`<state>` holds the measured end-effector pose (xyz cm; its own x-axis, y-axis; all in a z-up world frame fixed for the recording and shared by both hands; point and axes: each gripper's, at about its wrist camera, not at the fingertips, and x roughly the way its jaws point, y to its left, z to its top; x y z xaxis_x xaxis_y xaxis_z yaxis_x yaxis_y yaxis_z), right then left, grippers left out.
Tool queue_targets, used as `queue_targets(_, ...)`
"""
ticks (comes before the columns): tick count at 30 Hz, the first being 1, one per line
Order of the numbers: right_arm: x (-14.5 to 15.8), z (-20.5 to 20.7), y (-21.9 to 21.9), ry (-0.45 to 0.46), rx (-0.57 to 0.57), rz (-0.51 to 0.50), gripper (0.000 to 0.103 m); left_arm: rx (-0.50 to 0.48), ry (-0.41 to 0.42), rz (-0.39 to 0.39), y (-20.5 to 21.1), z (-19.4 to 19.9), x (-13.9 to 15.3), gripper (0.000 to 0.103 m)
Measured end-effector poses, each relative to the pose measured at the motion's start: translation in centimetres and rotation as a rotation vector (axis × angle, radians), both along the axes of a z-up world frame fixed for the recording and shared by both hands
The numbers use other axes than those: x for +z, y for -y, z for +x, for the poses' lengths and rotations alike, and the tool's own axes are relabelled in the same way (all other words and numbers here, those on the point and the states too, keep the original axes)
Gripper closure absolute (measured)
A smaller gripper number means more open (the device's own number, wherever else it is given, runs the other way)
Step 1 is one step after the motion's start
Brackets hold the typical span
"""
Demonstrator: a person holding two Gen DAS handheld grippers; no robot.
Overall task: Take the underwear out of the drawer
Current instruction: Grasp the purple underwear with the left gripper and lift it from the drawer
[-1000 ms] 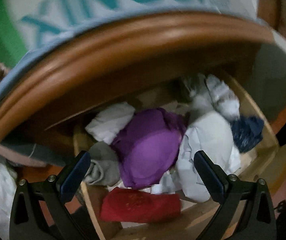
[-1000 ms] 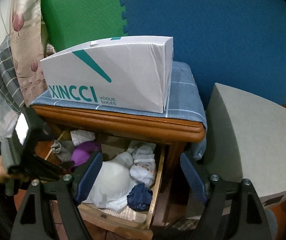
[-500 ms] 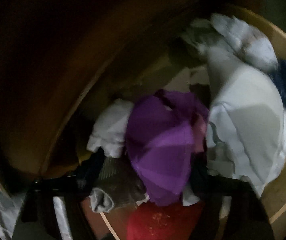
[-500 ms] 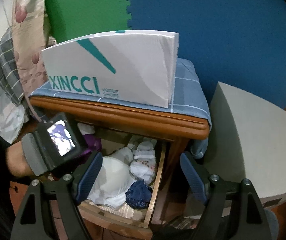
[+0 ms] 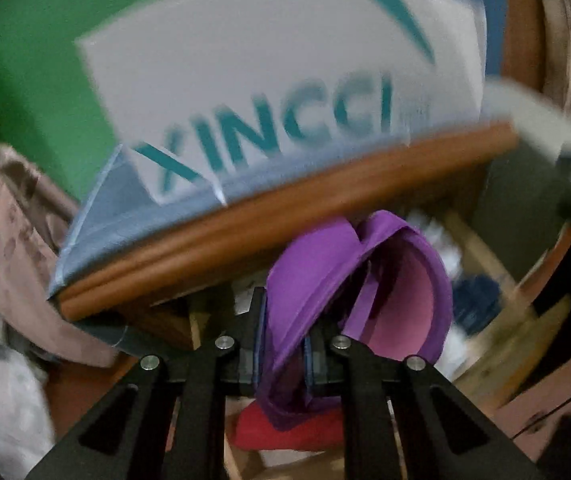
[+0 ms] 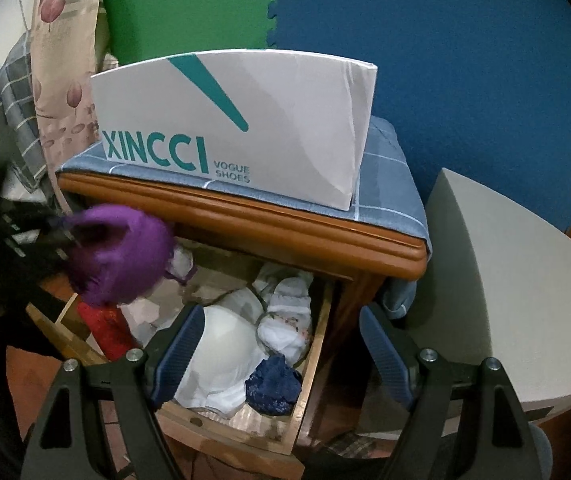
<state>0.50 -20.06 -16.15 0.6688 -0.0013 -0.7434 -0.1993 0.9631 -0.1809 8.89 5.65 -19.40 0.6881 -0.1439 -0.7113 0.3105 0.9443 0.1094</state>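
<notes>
My left gripper (image 5: pixel 283 344) is shut on a purple bra (image 5: pixel 349 280) and holds it above the open wooden drawer (image 6: pixel 309 364). The purple bra (image 6: pixel 121 256) shows blurred in the right wrist view, lifted at the drawer's left side. The drawer holds a white bra (image 6: pixel 221 348), white underwear (image 6: pixel 285 320), a dark blue lace piece (image 6: pixel 273 384) and a red garment (image 6: pixel 105 328). My right gripper (image 6: pixel 281 356) is open and empty, hovering over the drawer's front.
A white XINCCI shoe box (image 6: pixel 237 128) stands on the blue cloth atop the wooden nightstand (image 6: pixel 285 228). A grey box (image 6: pixel 505 280) stands at the right. Curtain and plaid cloth (image 6: pixel 17 120) hang at the left. Green and blue foam mats cover the wall.
My left gripper went down into the drawer, shut on the purple bra, and has lifted it up and out toward the left. The right gripper has barely moved.
</notes>
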Motion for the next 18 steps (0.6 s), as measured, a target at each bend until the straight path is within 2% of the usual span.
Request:
queue_targets(8,-0.5,0.3,-0.2,-0.013,0.003,-0.025,0.021,0.019,0.050,-0.349,-3.3,-2.8,8.1,0.090)
queue_targets(11,-0.7,0.4,-0.5,-0.020,0.008,-0.041,0.021,0.016,0.093,-0.453,-4.9,-3.8,11.7,0.090)
queue_targets(15,-1.0,0.3,-0.8,-0.026,0.021,-0.063,0.021,0.007,0.145,-0.559,-6.2,-4.8,16.0,0.090)
queue_targets(18,-1.1,0.3,-0.9,-0.028,0.025,-0.073,0.021,0.003,0.206,-0.609,-6.7,-5.4,19.5,0.090)
